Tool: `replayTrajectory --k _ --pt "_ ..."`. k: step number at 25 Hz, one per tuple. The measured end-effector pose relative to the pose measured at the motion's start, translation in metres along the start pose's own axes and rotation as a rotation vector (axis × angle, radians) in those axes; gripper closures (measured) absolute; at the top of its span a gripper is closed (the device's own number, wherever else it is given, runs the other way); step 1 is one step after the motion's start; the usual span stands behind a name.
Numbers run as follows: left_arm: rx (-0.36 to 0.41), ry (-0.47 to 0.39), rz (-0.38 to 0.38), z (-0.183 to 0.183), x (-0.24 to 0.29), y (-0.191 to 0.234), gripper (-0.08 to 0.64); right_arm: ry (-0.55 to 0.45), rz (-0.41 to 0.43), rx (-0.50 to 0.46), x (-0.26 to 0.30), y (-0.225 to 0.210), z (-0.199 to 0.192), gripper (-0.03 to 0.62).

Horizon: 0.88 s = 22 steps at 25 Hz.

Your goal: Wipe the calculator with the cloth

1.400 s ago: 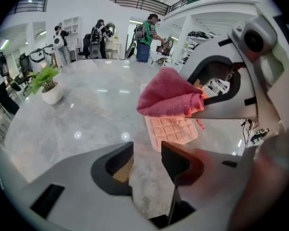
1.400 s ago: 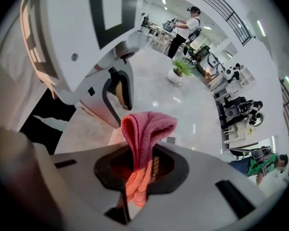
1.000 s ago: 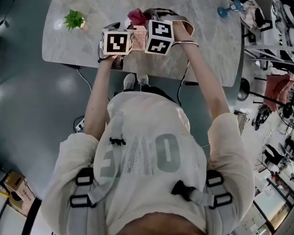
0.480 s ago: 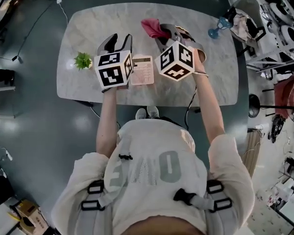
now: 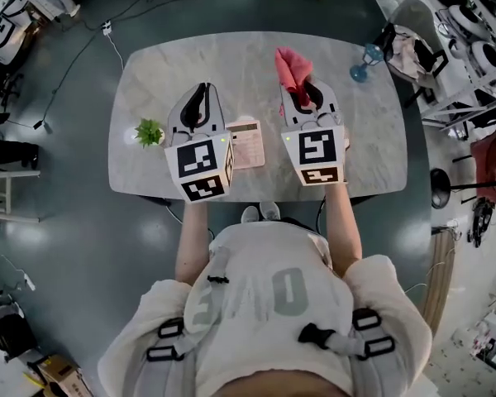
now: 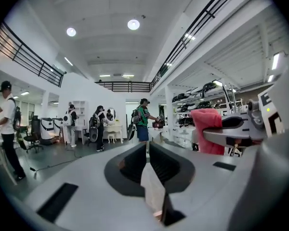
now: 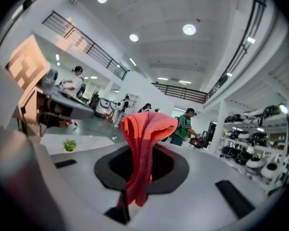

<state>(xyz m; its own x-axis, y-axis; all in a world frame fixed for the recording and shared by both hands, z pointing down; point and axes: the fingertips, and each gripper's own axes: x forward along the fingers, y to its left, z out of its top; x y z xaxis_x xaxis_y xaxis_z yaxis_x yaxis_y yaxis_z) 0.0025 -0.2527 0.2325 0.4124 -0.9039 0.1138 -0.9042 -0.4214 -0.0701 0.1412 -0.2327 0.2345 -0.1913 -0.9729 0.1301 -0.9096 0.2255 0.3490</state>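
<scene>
Calculator [image 5: 248, 143]: flat on desk [image 5: 231, 56], long axis running away from person, between both grippers, behind their tips. Right gripper [image 5: 307, 98] fingers clamp cloth [image 5: 292, 66]. Left gripper [image 5: 200, 91] fingers have just been closing, nothing between them.

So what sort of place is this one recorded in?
Probably a large robotics lab or workshop hall: a black-railed mezzanine under a high white ceiling, open shelves stacked with equipment, and people wearing backpacks standing about.

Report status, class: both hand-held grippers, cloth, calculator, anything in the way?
Left hand-held gripper jaws just been closing, nothing between them. Right hand-held gripper shut on pink cloth. Calculator flat on table, nothing covering it.
</scene>
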Motion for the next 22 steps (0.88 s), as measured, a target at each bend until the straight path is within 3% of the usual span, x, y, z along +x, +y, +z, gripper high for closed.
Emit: replayTrajectory --k 3,7,16,22 --pt "0.003 -0.03 0.007 0.003 -0.008 -0.006 0.528 -0.043 -0.061 0.102 -0.018 -0.012 0.001 0.537" --pt "0.023 -0.07 0.035 0.006 -0.021 -0.005 0.538 -0.055 -0.119 0.123 -0.035 -0.011 -0.008 0.537" --pt "0.038 -0.104 0.084 -0.007 -0.023 0.002 0.538 0.031 -0.103 0.336 -0.06 0.002 -0.077 0.538" --pt "0.038 -0.075 0.073 -0.019 -0.02 0.004 0.538 0.029 -0.113 0.338 -0.059 0.002 -0.076 0.538"
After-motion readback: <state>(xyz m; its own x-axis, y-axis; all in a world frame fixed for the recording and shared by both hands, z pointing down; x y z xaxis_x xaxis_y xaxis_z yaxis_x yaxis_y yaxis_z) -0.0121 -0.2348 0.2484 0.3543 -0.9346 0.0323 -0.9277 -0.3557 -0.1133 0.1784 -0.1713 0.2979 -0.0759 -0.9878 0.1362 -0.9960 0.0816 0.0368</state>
